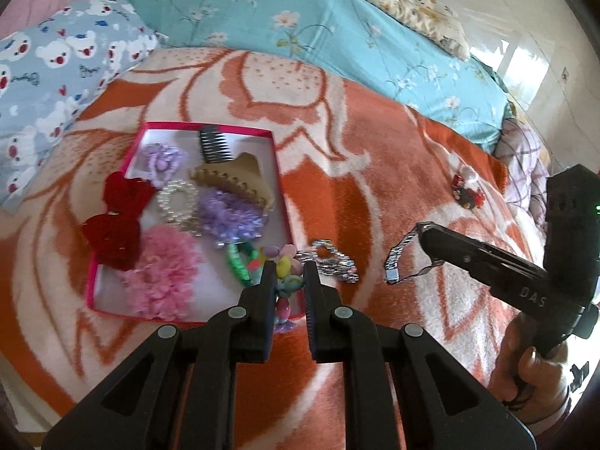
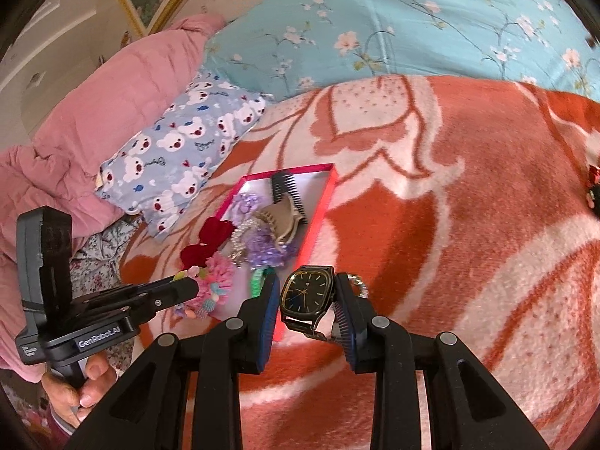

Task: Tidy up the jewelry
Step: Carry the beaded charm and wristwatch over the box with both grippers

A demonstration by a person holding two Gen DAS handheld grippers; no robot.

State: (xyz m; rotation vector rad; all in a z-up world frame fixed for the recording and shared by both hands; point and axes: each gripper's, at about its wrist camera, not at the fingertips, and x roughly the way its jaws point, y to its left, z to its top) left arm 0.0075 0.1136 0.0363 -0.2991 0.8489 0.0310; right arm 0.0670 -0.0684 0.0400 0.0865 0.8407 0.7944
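Observation:
A pink-rimmed box (image 1: 275,157) lies on the blanket and holds hair clips, scrunchies, a comb and a pearl bracelet (image 1: 177,200). My left gripper (image 1: 288,268) is shut on a pastel bead bracelet (image 1: 285,262) over the box's near right corner. My right gripper (image 2: 306,281) is shut on a black-faced wristwatch (image 2: 307,292) and holds it above the blanket just right of the box (image 2: 326,195); its steel band (image 1: 399,258) hangs loose. A silver chain bracelet (image 1: 333,260) lies on the blanket beside the box.
An orange and cream blanket (image 1: 375,172) covers the bed. A small red and black hair clip (image 1: 467,189) lies far right. A bear-print pillow (image 1: 56,75), a pink quilt (image 2: 112,93) and a blue floral quilt (image 1: 300,18) lie behind.

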